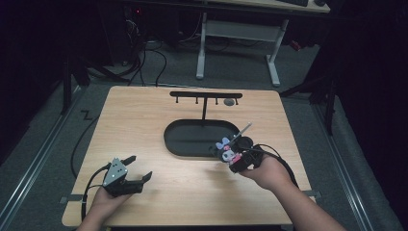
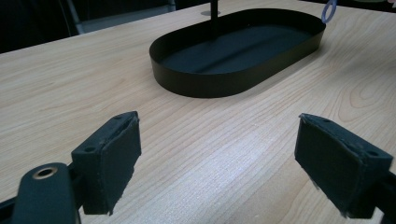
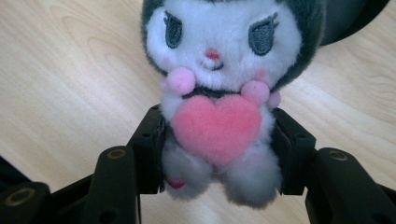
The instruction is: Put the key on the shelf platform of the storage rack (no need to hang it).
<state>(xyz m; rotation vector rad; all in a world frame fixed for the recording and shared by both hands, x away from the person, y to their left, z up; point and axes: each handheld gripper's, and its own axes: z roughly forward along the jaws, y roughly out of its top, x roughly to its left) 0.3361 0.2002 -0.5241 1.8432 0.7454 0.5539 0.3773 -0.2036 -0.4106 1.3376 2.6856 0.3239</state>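
A small plush toy (image 3: 215, 88) with a white face, dark hood and pink heart is clamped at its body between the jaws of my right gripper (image 3: 217, 149). In the high view that toy (image 1: 226, 151) hangs just off the right end of the black oval tray (image 1: 180, 144), held by the right gripper (image 1: 235, 161). A lilac ring on the toy shows at the tray's far end (image 2: 329, 10). My left gripper (image 1: 137, 168) rests near the table's front left, jaws wide apart with nothing between them (image 2: 217, 158). The tray (image 2: 196, 81) lies ahead of it.
A black T-shaped hanger stand (image 1: 206, 96) with small hooks rises from the tray's back. The wooden table (image 1: 144, 125) has bare room left of the tray and along the front. A desk frame and cables sit on the floor beyond the table.
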